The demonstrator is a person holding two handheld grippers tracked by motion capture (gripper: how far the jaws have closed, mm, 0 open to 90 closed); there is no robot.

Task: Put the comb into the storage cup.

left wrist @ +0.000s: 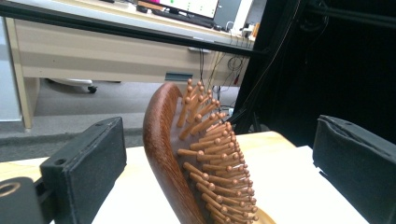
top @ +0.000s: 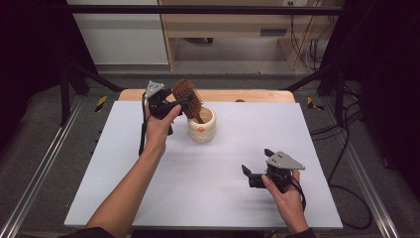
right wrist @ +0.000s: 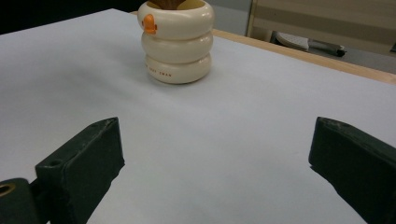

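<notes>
- While the wooden hairbrush (top: 188,97) stands handle-down in the cream holder (top: 201,130), its bristled head sticks up out of the top and leans a bit toward the left side of the table, bristles facing right in the high view.
- Up close in the left gripper view the hairbrush (left wrist: 196,154) sits right between the two black jaws, curved wooden back toward the left jaw, round-tipped pins pointing at the right one. There's a visible gap on both sides, so the jaws are spread and not pinching it.
- That left gripper (top: 168,106) is up at head height of the brush, just beside it, held in the person's left hand (top: 157,126) with the cable hanging down along the wrist.
- Holder looks like three stacked rings with a small orange mark on the front, see the right gripper view (right wrist: 176,42). It's at the far middle of the white table (top: 148,198).
- Right gripper (top: 260,168) is well apart from all that, low over the near right part of the table, jaws wide apart with nothing between them, pointed roughly at the holder. Right hand (top: 286,194) holds it from behind.
- Wooden table edge and a desk show past the far side.
</notes>
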